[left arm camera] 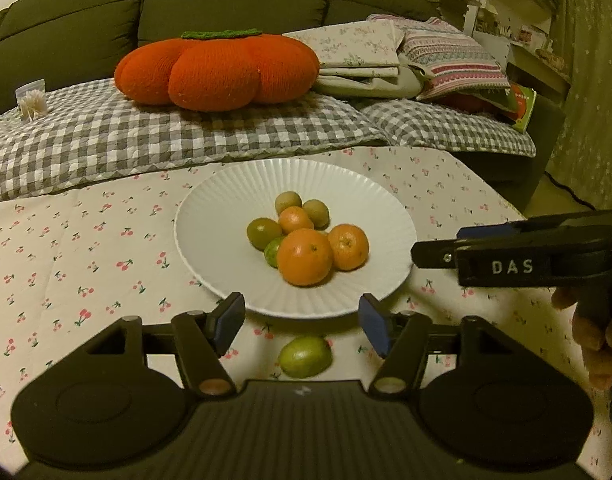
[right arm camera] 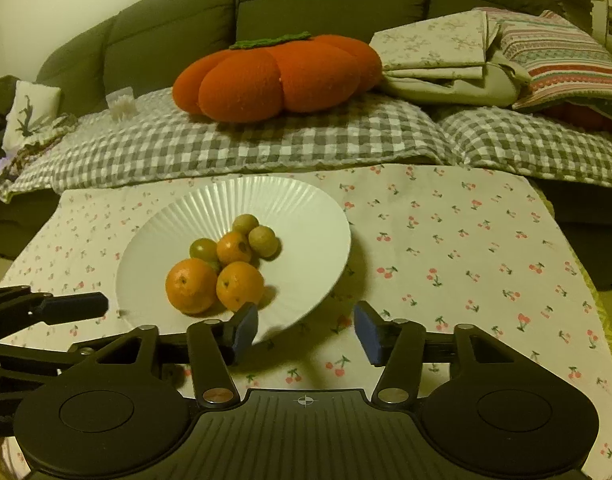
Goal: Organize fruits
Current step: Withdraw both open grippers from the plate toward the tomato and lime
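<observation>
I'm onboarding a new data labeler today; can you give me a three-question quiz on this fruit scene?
1. True or false: every fruit lies on the white plate.
2. How many oranges are on the plate? A) two B) three C) five
3. Fill in: the left gripper has its jaws ____.

Key:
1. False; a green fruit lies on the cherry-print tablecloth below the left gripper.
2. B
3. open

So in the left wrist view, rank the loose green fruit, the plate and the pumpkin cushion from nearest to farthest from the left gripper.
1. Green fruit, on the cloth just below the open left gripper.
2. Plate, directly ahead, holding the other fruit.
3. Pumpkin cushion, far back on the sofa.
</observation>
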### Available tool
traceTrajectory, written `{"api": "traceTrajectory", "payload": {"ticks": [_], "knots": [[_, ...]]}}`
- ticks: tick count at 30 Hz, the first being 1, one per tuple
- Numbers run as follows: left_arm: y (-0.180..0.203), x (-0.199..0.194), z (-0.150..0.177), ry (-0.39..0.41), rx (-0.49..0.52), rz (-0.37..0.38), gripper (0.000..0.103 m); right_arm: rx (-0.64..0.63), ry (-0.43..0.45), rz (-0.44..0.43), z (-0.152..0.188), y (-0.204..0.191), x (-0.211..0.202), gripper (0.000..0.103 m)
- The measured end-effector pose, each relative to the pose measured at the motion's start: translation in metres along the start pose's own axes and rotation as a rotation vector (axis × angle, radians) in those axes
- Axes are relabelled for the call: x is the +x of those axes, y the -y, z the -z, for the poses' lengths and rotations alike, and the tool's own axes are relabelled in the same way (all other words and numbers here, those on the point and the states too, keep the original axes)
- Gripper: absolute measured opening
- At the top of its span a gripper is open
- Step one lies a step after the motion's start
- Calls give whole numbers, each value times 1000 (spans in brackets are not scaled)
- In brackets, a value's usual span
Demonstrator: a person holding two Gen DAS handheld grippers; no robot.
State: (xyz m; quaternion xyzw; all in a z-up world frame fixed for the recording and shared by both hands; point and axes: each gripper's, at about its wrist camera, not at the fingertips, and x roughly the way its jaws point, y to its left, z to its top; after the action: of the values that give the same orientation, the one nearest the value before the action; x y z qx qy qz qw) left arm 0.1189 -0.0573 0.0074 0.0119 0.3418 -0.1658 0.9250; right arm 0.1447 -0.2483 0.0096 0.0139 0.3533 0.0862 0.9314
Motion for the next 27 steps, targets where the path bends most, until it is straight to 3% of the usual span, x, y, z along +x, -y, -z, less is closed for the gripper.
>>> {"api": "traceTrajectory", "payload": {"ticks": [9,12,14,19,27], "knots": [[0,-14,14,-39,1,-21,75,-8,-14,10,11,0,-13,61],[0,-18,19,-49,5,-25,78,-12,-18,12,14,-1,-17,68],[0,-21,23,-59,-2,-30,85,-19,-19,14,17,-2,-20,70],[-1,-26,32,-79,-3,-33,88,-33,-30,17,26,-4,-25,80],[-4,-33,46,-104,10,-45,92,-53,-63,27,40,-4,-29,87]]}}
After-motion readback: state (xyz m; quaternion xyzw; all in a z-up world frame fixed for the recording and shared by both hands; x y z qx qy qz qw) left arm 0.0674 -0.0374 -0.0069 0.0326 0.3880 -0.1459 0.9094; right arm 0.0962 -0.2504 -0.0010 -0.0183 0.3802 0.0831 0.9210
